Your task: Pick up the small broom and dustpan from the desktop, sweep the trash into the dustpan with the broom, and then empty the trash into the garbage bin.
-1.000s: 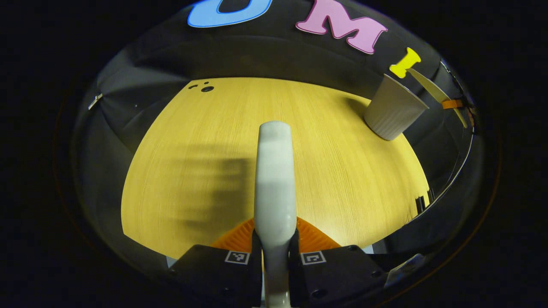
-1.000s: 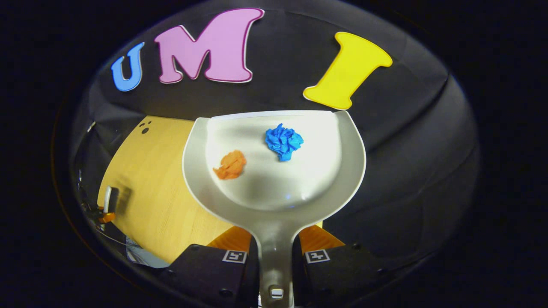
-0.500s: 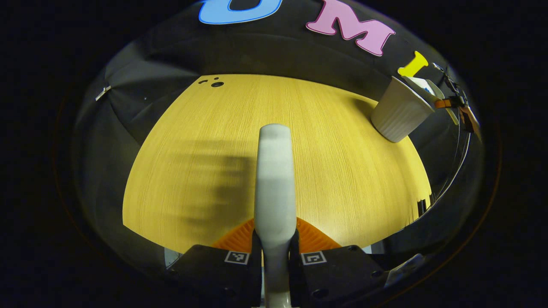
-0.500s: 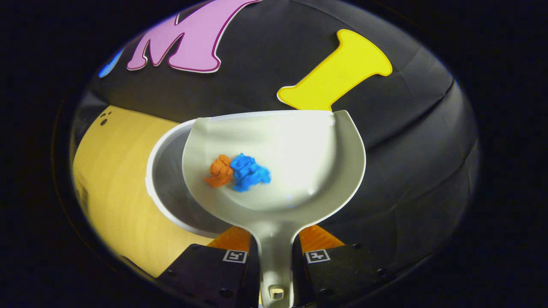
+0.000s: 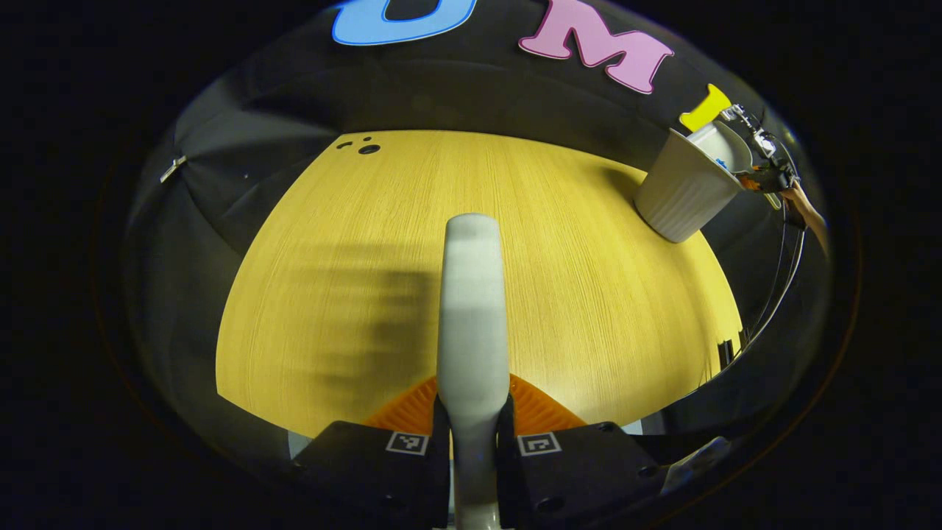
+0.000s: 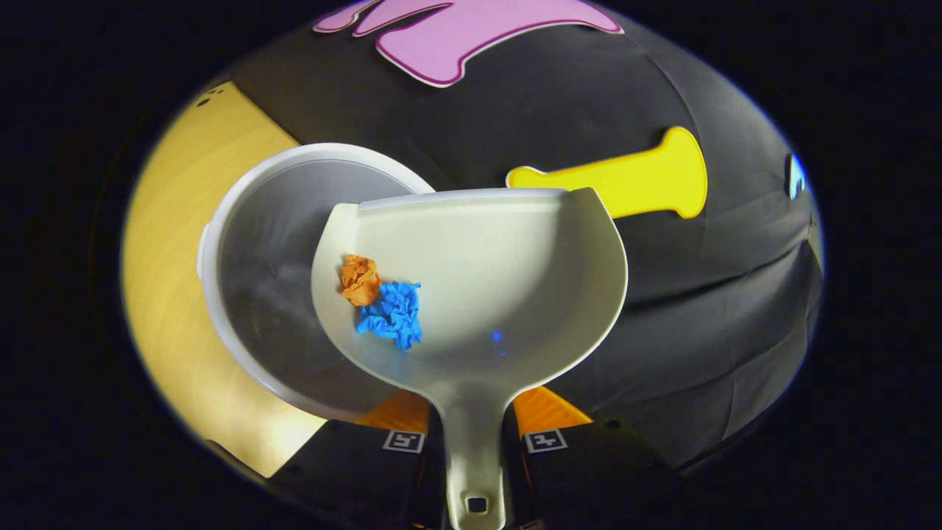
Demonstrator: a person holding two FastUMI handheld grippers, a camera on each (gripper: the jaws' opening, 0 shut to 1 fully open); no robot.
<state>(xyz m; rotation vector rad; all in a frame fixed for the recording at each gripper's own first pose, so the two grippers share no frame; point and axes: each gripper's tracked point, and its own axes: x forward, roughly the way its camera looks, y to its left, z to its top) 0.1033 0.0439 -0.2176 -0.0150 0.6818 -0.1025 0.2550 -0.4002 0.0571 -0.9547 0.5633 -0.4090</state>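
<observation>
In the right gripper view my right gripper (image 6: 471,434) is shut on the handle of the white dustpan (image 6: 500,294). The pan is held tilted over the open mouth of the white garbage bin (image 6: 272,243). An orange paper wad (image 6: 359,280) and a blue paper wad (image 6: 394,316) lie against the pan's left wall, above the bin. In the left gripper view my left gripper (image 5: 472,427) is shut on the pale broom handle (image 5: 472,309), which points out over the wooden desktop (image 5: 589,294). Far right there, the bin (image 5: 681,195) stands with the dustpan (image 5: 728,143) tipped over its rim.
The bin stands near the desktop's far right corner by the black cloth wall. A hand (image 5: 806,210) holding the other gripper shows at the right edge of the left gripper view. Small dark holes (image 5: 360,147) mark the desktop's far left.
The dustpan has moved over the bin and rolled leftward. Both paper wads have slid to the pan's left wall. The broom hand has barely moved.
</observation>
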